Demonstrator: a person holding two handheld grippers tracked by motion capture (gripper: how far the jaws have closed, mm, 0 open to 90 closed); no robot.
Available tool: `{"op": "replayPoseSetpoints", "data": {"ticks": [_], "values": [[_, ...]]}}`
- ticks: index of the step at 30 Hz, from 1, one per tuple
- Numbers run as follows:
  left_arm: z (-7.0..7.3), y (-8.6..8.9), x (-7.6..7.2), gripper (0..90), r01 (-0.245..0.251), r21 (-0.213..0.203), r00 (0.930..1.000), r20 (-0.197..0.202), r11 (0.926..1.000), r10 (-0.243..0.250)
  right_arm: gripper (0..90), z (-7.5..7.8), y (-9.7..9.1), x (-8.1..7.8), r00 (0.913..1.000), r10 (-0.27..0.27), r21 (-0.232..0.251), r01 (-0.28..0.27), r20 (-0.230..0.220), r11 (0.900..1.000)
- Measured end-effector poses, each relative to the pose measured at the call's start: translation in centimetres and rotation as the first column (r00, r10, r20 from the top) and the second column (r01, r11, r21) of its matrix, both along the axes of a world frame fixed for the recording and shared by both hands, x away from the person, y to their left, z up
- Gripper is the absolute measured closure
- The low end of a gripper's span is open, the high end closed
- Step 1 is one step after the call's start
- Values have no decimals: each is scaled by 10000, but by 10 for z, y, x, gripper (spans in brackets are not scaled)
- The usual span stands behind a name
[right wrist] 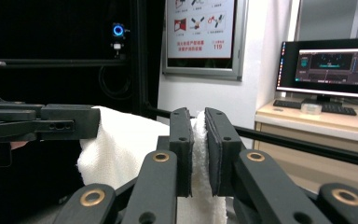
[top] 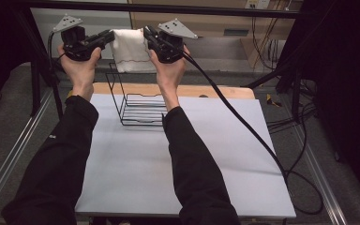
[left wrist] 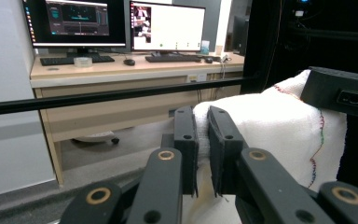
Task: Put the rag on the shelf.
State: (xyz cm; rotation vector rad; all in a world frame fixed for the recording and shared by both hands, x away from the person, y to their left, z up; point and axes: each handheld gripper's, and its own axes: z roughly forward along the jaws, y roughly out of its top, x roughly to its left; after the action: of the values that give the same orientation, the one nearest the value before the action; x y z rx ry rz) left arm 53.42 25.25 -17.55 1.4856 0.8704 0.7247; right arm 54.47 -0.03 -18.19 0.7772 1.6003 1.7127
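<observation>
A person holds a white towel stretched in the air between two hand-held grippers, above and slightly behind the black wire rack that stands at the far edge of the white table. The left gripper pinches the towel's upper left corner, and the right gripper pinches the upper right corner. In the left gripper view the black jaws are pressed onto a fold of the cloth, and the right gripper view shows the same kind of pinch on the towel, with cloth squeezed between the pads. The towel hangs down from both grips as a flat panel with a thin coloured stitch line near its lower hem, and its bottom edge sits just above the rack's top wire.

Judging from this, the step in hand is carrying the spread towel toward the rack, most likely to drape it over the rack's upper bar. The next move would call for lowering both grippers together, level with each other, so the cloth stays taut and settles across the bar of the rack before either pinch lets go
</observation>
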Motion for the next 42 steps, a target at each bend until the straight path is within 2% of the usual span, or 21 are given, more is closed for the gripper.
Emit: {"op": "replayPoseSetpoints", "data": {"ticks": [9,22,25,30,34,37,39,42], "values": [[-14,-2,-2,826,220,258,9996,-175,9994,-216,816,-16,-4,-3,9997,51,-83,-53,-258,10000],[-37,1,-26,826,653,532,9977,-206,9964,-643,811,-34,-6,-24,9981,89,-287,-106,-601,9995],[-40,1,-32,826,849,691,9963,-174,9940,-839,810,-37,-8,-29,9982,105,-335,-125,-583,9994],[-43,-1,-36,826,830,973,9965,-157,9918,-818,810,-44,-10,-34,9981,76,-322,-96,-619,9994],[-46,1,-38,825,950,863,9954,-176,9917,-938,810,-47,-10,-38,9983,117,-351,-137,-578,9993],[-48,2,-42,825,1047,945,9944,-207,9900,-1032,808,-48,-11,-42,9985,192,-370,-211,-516,9991],[-50,3,-45,822,1144,1011,9930,-395,9883,-1109,805,-50,-12,-46,9986,231,-431,-251,-473,9988],[-55,2,-50,817,1222,834,9912,-607,9890,-1173,803,-54,-13,-50,9977,296,-406,-321,-605,9987]]}}
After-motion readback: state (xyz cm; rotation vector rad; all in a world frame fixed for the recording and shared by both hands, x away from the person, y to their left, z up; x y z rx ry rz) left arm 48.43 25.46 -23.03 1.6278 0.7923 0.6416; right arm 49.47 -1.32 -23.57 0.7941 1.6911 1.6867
